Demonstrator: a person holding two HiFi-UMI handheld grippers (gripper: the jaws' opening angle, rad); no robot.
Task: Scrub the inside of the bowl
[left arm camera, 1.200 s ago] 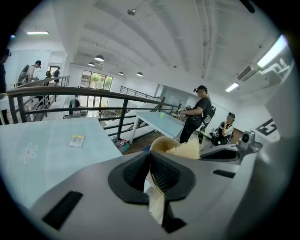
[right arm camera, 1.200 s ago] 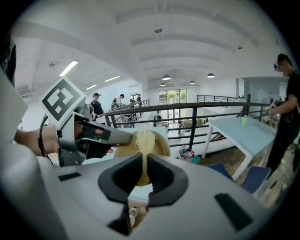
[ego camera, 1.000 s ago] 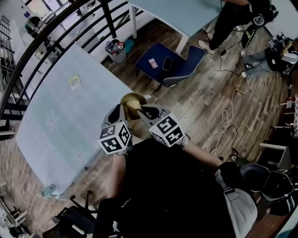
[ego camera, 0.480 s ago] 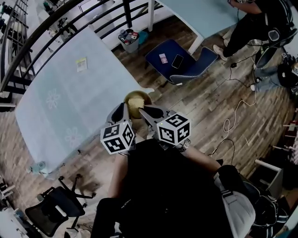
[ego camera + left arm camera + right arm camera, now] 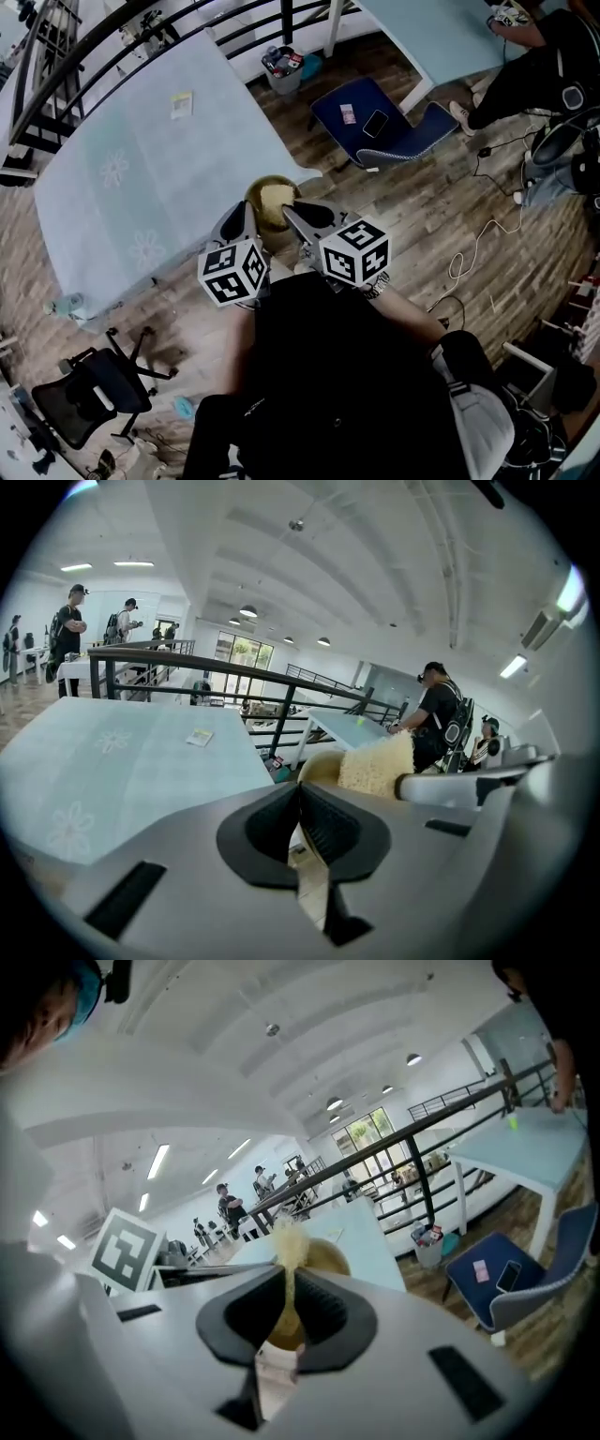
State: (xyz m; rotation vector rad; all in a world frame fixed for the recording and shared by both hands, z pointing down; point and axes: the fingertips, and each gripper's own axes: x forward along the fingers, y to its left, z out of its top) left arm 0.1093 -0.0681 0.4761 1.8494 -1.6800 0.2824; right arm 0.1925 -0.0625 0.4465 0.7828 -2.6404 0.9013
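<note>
Floorboards (image 5: 412, 225), left claw (image 5: 244, 214) on bowl (image 5: 258, 195) (right claw (image 5: 296, 216): sponge (image 5: 375, 761))

No lettering can be read; the yellow note (image 5: 182, 104) is too small.

At the head view's centre, the left gripper (image 5: 240, 217) and right gripper (image 5: 297, 217) are covering the near rim of the bowl (image 5: 267, 194). At upper right, the frame edge is cutting off a person (image 5: 546, 58). Print on the yellow note (image 5: 182, 105) is showing too small to read.

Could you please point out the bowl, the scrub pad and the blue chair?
bowl (image 5: 252, 199), head view, left rim.
scrub pad (image 5: 375, 766), left gripper view, fuzzy middle.
blue chair (image 5: 408, 124), head view, bare seat.
</note>
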